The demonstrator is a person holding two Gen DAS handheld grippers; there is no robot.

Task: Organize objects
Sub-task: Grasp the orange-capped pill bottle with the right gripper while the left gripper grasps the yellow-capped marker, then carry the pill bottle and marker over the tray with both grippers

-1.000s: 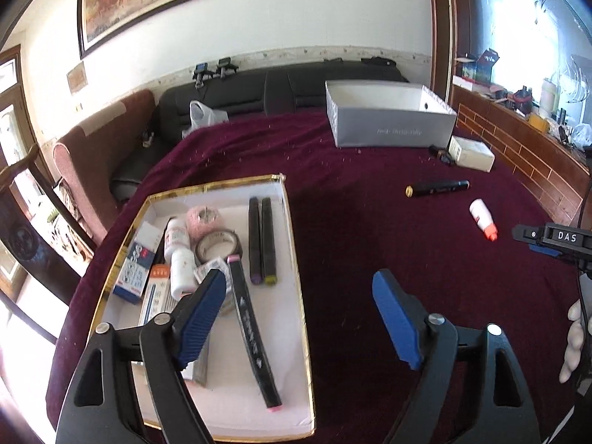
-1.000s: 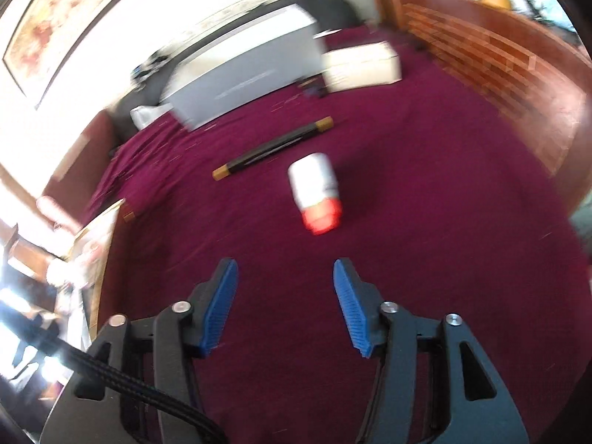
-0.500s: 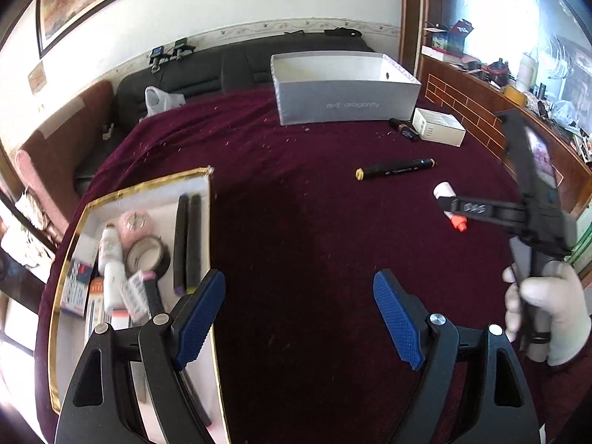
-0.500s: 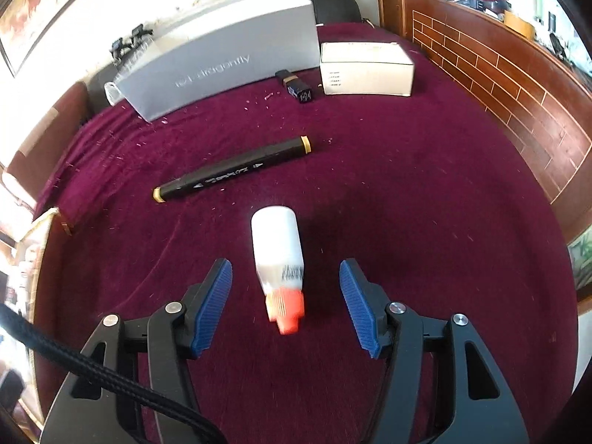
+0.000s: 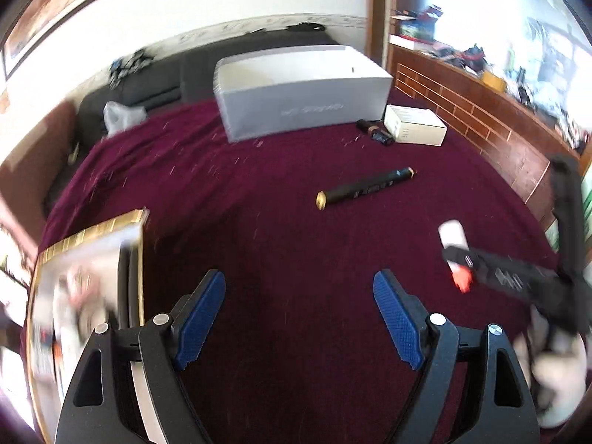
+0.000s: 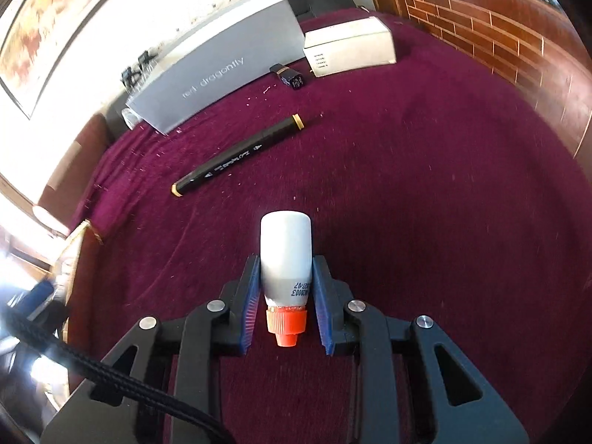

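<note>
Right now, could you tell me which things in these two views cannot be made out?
- Tray contents, left wrist view: motion blur smears them.
- Small dark object beside the white carton, right wrist view: label too small.
- Grey box interior, both views: hidden by its wall.
- Bottle underside: hidden against the cloth, right tool closed around it.
</note>
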